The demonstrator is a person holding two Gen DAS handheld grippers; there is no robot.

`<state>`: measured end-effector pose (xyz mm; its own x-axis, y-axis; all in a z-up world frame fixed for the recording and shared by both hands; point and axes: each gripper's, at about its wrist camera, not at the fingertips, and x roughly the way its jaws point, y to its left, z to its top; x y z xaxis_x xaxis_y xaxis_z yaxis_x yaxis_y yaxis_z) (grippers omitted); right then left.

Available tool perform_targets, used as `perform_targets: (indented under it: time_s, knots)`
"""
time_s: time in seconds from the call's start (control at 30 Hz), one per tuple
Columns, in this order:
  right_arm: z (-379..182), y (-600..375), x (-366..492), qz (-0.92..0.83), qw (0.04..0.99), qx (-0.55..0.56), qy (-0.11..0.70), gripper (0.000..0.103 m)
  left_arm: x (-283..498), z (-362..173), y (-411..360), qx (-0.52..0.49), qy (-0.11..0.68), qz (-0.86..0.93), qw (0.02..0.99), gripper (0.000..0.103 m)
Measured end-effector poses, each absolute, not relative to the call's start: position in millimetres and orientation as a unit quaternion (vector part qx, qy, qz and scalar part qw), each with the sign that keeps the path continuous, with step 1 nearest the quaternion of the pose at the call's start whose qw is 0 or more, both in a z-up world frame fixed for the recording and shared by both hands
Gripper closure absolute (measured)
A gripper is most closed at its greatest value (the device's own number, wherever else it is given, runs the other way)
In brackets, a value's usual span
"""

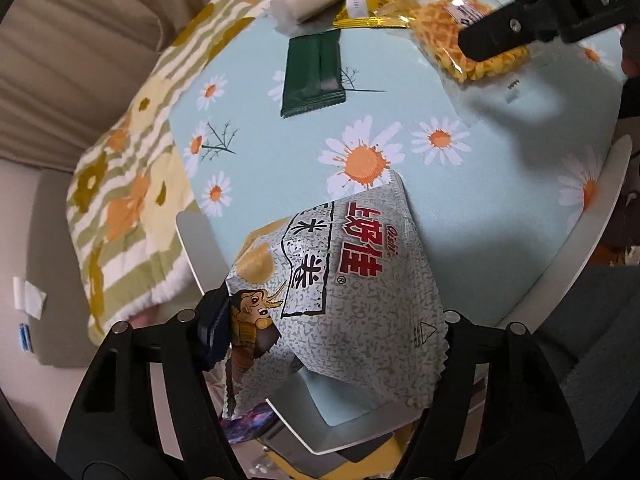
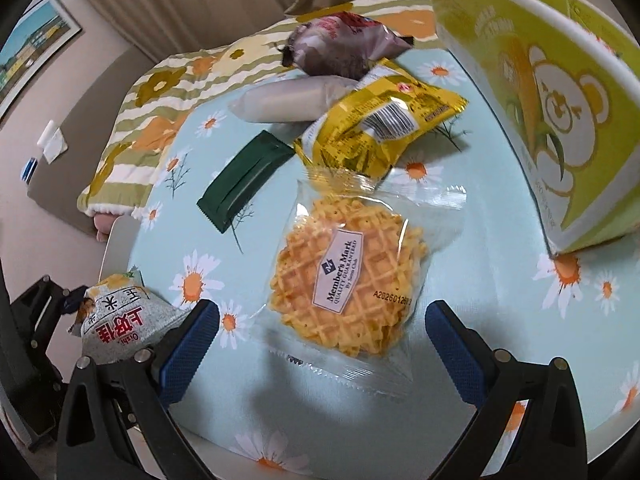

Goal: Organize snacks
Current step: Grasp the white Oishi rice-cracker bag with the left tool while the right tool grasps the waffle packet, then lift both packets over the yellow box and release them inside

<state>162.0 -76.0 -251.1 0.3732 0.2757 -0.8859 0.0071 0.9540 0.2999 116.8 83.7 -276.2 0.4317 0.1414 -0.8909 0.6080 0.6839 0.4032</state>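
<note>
Left claw point(image 1: 332, 344): squeezes the gray snack bag point(image 1: 340, 280) above the counter point(image 1: 280, 152) edge.
Right claw point(image 2: 322, 340): wide open, over the waffle pack point(image 2: 344, 276).
Done so far: little, it seems; snacks lie loose.
Around: green bar point(image 2: 244, 180), yellow bag point(image 2: 376, 124), big green box point(image 2: 560, 120) close by.

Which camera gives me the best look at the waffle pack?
The right wrist view. The waffle pack lies whole and near between the open right claw, label readable. In the left wrist view the waffle pack sits far off, partly hidden behind the right claw.
</note>
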Motion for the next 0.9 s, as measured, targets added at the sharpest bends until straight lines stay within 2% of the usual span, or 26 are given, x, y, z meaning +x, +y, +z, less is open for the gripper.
perform_targets:
  time_s: [0.6,0.73,0.83,0.9]
  knots:
    - [-265,-59,185,0.023,0.829,0.097,0.55,0.002,133,-252,97,0.271,0.526,-0.143,0.794,0.039]
    - [-266,-51,189,0.019,0.836,0.059,0.546,0.009,136,-248,100,0.254,0.527,-0.142,0.799,0.039]
    - [-266,-48,186,0.016,0.839,0.034,0.542,0.022,136,-245,101,0.241,0.526,-0.141,0.803,0.039]
    - [-265,-48,182,0.022,0.84,0.027,0.541,0.026,135,-243,102,0.232,0.526,-0.142,0.806,0.039]
